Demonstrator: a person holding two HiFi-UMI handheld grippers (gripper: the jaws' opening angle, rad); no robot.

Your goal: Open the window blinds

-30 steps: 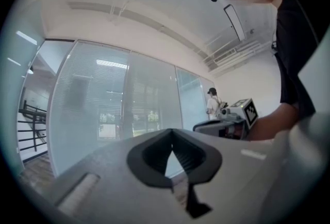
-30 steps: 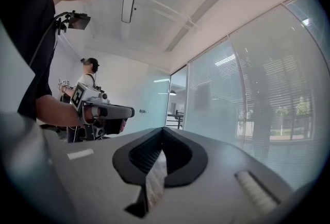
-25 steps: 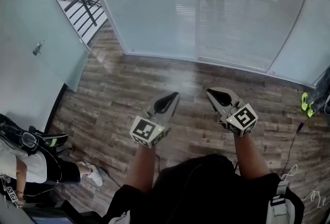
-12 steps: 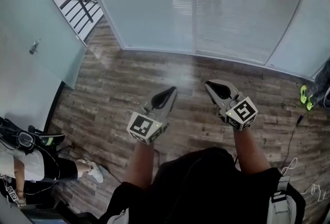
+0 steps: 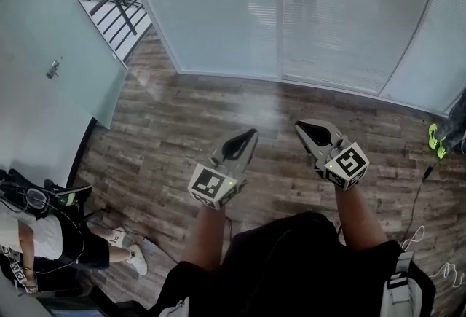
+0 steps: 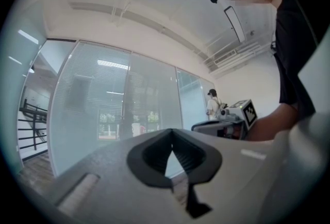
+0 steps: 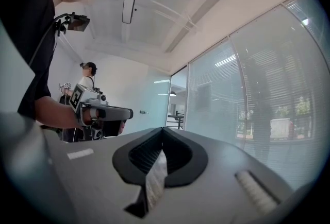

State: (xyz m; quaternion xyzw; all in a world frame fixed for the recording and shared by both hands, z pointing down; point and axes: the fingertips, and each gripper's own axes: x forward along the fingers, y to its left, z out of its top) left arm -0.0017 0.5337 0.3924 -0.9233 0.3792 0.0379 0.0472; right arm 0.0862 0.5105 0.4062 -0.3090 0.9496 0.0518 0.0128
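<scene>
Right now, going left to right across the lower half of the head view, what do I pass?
person → left gripper → right gripper → yellow-green item on the floor at the right edge.

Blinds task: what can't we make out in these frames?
- Window blinds: top cut off by the head view's upper edge; no cord or wand can be made out in any view.
- Bystander: head view, cropped by the left edge.
- Green thing: head view, cut by the right edge, unidentifiable.
</scene>
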